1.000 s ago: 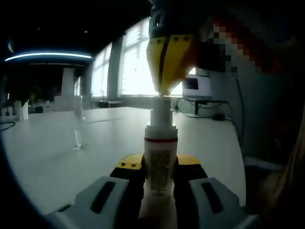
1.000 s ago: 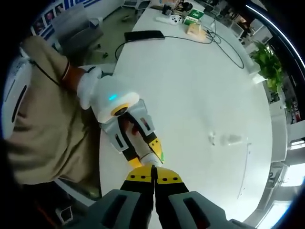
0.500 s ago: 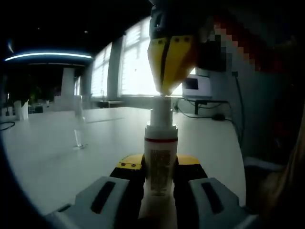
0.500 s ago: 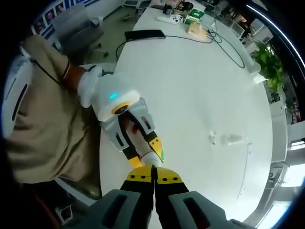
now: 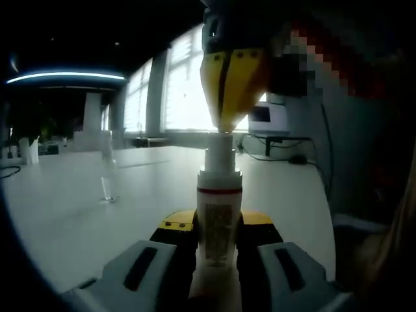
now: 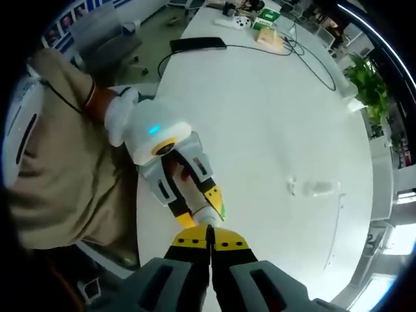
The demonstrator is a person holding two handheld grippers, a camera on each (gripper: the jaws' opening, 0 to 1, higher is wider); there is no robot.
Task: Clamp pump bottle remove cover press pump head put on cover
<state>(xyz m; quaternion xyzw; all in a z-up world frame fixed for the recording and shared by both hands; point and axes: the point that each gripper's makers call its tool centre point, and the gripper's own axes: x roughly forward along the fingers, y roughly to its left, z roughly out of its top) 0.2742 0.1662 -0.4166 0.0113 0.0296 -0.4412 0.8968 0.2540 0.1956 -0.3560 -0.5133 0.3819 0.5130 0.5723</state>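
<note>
Left gripper view: the pump bottle [image 5: 220, 224] is seen held upright between the jaws of the left gripper [image 5: 219, 257], which are closed against its sides just below the red band, with the white table [image 5: 78, 214] beneath. The right gripper [image 5: 227, 81] is seen coming down from above, its yellow jaws brought together to a narrow point that rests on, or just above, the pump head [image 5: 220, 155]; contact cannot be confirmed. In the right gripper view the right gripper [image 6: 209, 244] is shown with its jaws pressed together and nothing between them, directly over the top of the bottle [image 6: 209, 214], which is clamped by the left gripper [image 6: 198, 198]. The clear cover [image 5: 108, 175] is seen standing apart on the table, so the pressing step is judged to be the one in hand. For this to be done well, the closed tip should be kept centred on the pump head and pushed straight down along the bottle's axis, so that the tip is not allowed to slide off sideways. The clamp on the body should be held firm and upright, since a slanted push could tilt the bottle in the jaws.
</note>
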